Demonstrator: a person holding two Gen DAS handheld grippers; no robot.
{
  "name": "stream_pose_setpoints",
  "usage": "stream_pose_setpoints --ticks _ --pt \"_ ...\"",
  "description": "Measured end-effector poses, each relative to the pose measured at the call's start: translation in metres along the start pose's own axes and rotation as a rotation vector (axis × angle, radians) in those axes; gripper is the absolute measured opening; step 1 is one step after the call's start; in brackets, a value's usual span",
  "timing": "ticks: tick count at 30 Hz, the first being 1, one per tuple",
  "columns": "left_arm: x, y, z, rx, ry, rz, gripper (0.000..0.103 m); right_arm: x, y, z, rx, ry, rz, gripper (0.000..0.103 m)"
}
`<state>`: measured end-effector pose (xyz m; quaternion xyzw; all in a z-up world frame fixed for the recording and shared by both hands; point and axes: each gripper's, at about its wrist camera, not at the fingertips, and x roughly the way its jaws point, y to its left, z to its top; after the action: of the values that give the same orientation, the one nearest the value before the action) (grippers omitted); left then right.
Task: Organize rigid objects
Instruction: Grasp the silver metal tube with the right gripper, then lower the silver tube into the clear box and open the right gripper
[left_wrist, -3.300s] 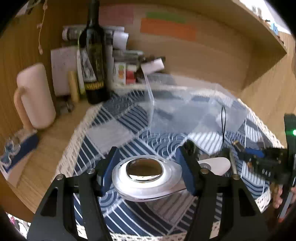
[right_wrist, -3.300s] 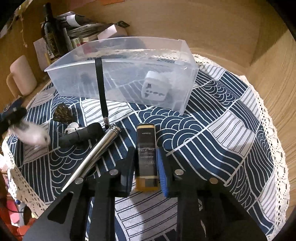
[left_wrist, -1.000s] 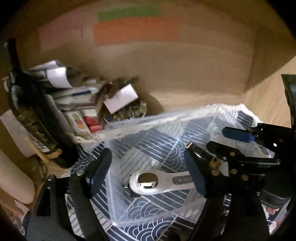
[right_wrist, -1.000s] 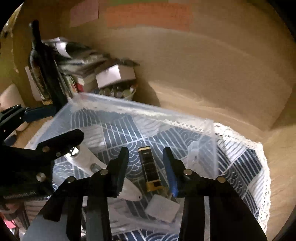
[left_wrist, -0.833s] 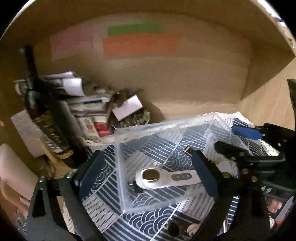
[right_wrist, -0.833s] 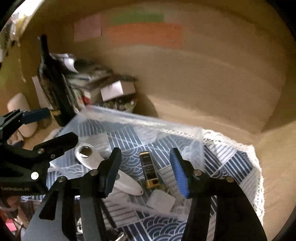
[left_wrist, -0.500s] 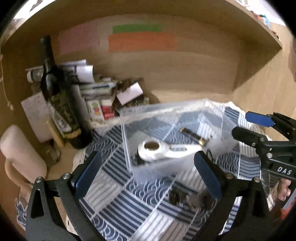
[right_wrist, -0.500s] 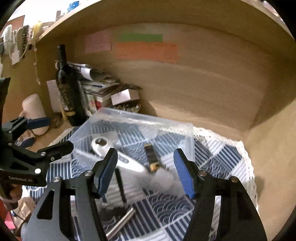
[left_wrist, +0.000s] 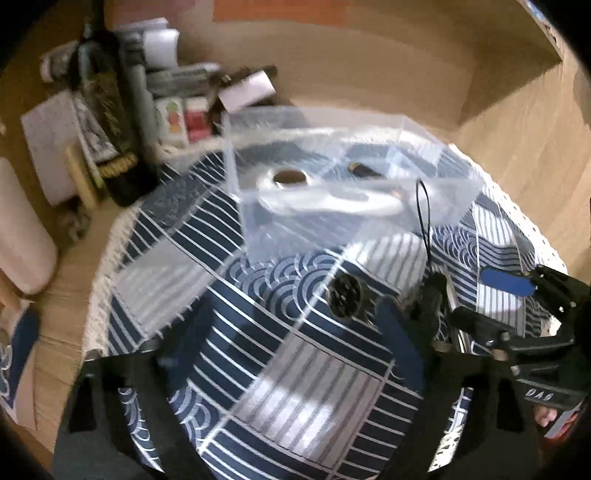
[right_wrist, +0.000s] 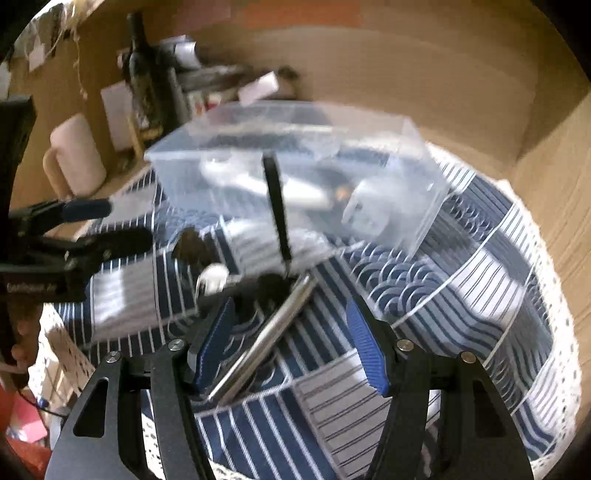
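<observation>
The right gripper (right_wrist: 291, 345) hangs low over the table with its blue-padded jaws spread wide and nothing clamped; a silver metal cylinder (right_wrist: 264, 338) lies on the cloth between them, slanting up toward the bin, nearer the left pad. A black strap (right_wrist: 276, 206) rises from the cylinder's far end and stands against the front wall of the clear plastic bin (right_wrist: 417, 147). Beside the cylinder's top end sit a black handle-like piece (right_wrist: 273, 286) and a small white round item (right_wrist: 212, 277), both blurred.

The left gripper (left_wrist: 284, 350) is also wide apart and empty above bare blue-and-white patterned tablecloth (left_wrist: 295, 387). Just beyond its right finger lies a dark round object (left_wrist: 345, 293), too blurred to name. In the left wrist view the right gripper (left_wrist: 491, 302) shows at the right edge.

Farther out, the bin rests on the cloth and holds a white flat device with a round metal disc (left_wrist: 291, 181), a slim dark bar with a gold end (left_wrist: 364, 170), and a white plug adapter (right_wrist: 373, 218) near its right end. Behind the bin, a dark wine bottle (left_wrist: 107, 99), stacked papers and boxes (left_wrist: 177, 77) and a pink mug (right_wrist: 75, 155) crowd the wooden table.
</observation>
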<state>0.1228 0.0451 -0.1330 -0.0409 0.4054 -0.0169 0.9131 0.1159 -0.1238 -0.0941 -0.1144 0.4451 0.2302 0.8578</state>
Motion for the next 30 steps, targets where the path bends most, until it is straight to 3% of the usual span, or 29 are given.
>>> stream_pose_setpoints --ticks 2,4,9,11,14,15,16,17,23,30 --pt "0.006 -0.005 0.001 0.008 0.018 -0.016 0.077 0.006 0.002 -0.004 -0.01 0.027 -0.001 0.043" --pt "0.012 -0.01 0.003 0.02 0.024 -0.02 0.077 0.011 0.003 -0.007 -0.009 0.046 0.018 0.035" --pt "0.029 -0.019 0.01 0.043 0.05 -0.016 0.075 0.014 -0.002 -0.011 -0.016 0.051 0.004 0.021" --pt "0.037 -0.021 0.011 0.046 0.068 -0.014 0.069 0.013 -0.01 -0.014 -0.011 0.052 -0.017 0.014" --pt "0.047 -0.022 0.011 0.047 0.08 -0.014 0.057 0.009 -0.022 -0.017 0.016 0.047 -0.028 0.014" --pt "0.046 -0.023 0.011 0.053 0.074 -0.012 0.051 0.007 -0.026 -0.019 0.025 0.043 -0.04 0.014" --pt "0.046 -0.025 0.01 0.063 0.07 -0.009 0.035 0.005 -0.029 -0.02 0.033 0.04 -0.05 0.014" --pt "0.045 -0.025 0.009 0.065 0.064 -0.006 0.033 0.004 -0.033 -0.021 0.043 0.036 -0.055 0.014" --pt "0.035 -0.019 0.006 0.036 0.046 -0.021 0.033 -0.008 -0.039 -0.01 0.059 -0.017 -0.067 0.014" --pt "0.006 -0.015 0.013 0.022 -0.046 -0.008 0.033 -0.032 -0.041 0.015 0.046 -0.131 -0.08 0.014"
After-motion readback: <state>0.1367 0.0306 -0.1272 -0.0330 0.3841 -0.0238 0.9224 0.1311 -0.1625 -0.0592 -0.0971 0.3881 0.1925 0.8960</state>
